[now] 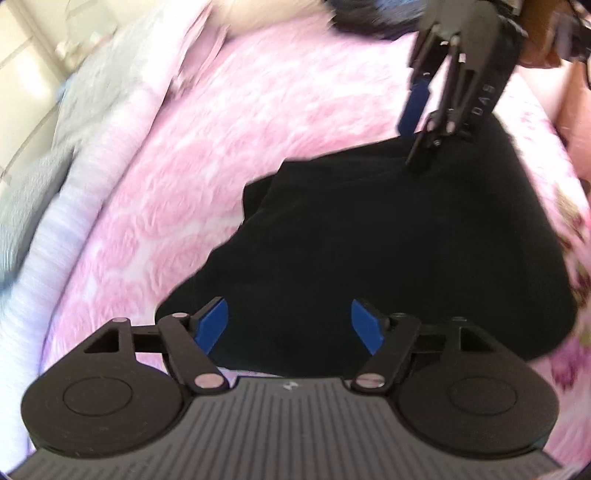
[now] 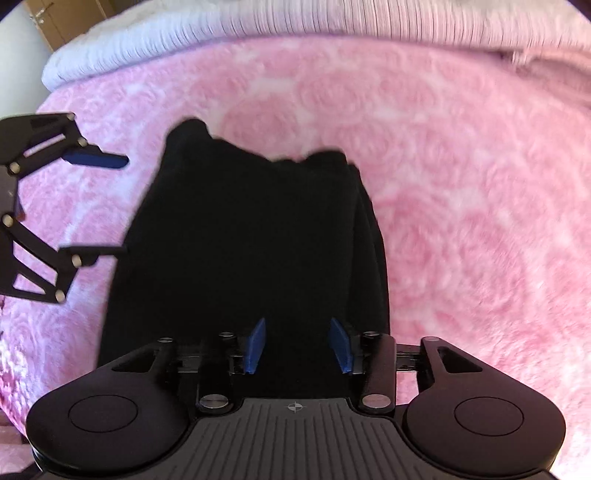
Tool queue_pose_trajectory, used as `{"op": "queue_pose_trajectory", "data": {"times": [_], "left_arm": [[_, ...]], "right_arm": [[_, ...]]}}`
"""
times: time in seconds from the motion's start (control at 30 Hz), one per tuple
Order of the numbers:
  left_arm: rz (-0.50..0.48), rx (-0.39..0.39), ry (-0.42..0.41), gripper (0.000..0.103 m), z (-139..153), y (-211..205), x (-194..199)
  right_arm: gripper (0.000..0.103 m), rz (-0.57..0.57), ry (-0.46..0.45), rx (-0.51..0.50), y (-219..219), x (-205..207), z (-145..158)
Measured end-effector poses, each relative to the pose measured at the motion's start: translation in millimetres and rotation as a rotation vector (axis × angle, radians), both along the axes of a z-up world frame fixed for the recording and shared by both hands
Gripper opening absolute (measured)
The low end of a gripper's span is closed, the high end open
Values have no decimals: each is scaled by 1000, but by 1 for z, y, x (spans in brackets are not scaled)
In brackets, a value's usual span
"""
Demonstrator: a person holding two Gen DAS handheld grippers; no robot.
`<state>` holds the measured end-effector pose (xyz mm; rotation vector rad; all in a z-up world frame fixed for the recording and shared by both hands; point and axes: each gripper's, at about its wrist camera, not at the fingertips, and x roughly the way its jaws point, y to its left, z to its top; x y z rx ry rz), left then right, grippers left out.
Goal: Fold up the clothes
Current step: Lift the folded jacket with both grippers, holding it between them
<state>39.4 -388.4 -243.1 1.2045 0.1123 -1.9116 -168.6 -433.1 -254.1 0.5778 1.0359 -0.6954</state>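
Both tongs stand open over a folded black garment (image 2: 243, 236) of soft, dark cloth that lies on a pink plush blanket with a raised rose pattern (image 2: 461, 155). In its own wrist view the left gripper (image 1: 290, 325) has its blue-padded jaws spread wide, nothing between them, with the near edge of the black garment just beyond and below the pads. From the right wrist view this same left gripper (image 2: 123, 205) sits just off the garment's left edge, one blue pad over the pink blanket and the other finger at the cloth's border; whether that finger touches the fabric is hard to judge through the blur.

At the right gripper (image 2: 295, 347) the jaws are parted to a middling width and empty, hovering above the garment's near end. Seen from the left wrist view, the right gripper (image 1: 415, 142) points down at the far corner of the garment, apparently just above it rather than gripping.

A pale ribbed cover (image 2: 332, 18) borders the far side of the blanket. A person's hand (image 1: 539, 40) holds the right gripper at the upper edge.
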Motion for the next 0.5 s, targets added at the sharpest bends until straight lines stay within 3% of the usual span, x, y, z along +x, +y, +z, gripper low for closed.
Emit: {"op": "queue_pose_trajectory", "data": {"times": [0.13,0.23,0.4,0.5], "left_arm": [[-134,-93,44,71,6,25,21],[-229,-114,44,71,-1,35,42],[-381,-174,-26,71,-10,50,72],[-490,-224,-118,71,-31,56,82]], "right_arm": [[59,-54,-16,-34,42,14,18],[61,-123,-1,-63,79,29,26],[61,-233,66,-54,140,65,25],[61,-206,103,-74,164,93,20]]}}
